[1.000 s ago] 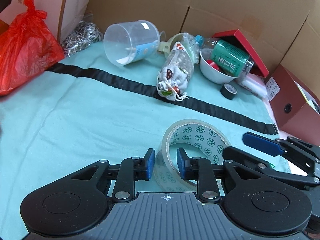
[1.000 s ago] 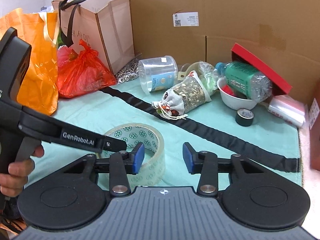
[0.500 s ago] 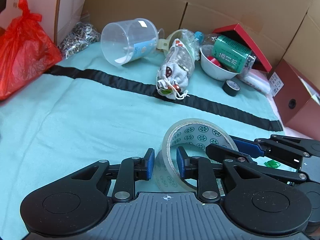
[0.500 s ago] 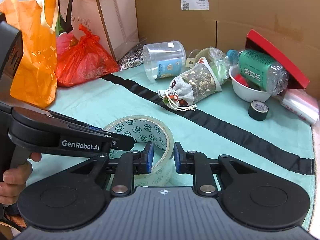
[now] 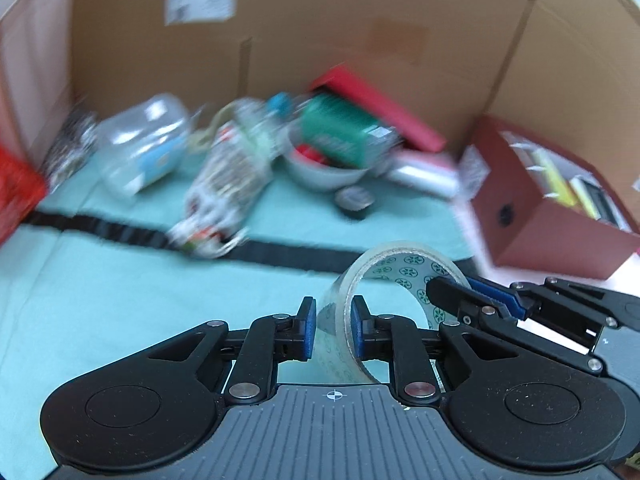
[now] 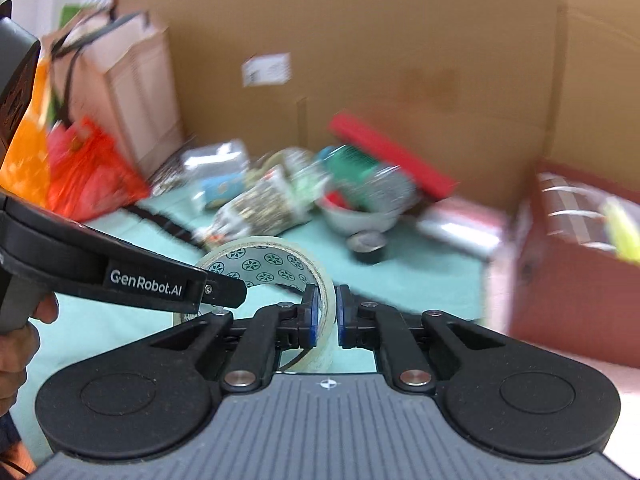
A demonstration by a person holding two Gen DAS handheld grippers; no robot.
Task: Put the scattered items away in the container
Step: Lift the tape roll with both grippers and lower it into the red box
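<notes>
Gripping opposite sides of the tape roll [image 5: 400,276], both grippers hold it tilted above the teal cloth [image 5: 100,300]. Left gripper [image 5: 333,330] jaws are closing, pads on the near wall; right gripper [image 6: 325,316] is clamped on the roll's wall. The red box [image 5: 560,220] sits at right, well apart.
</notes>
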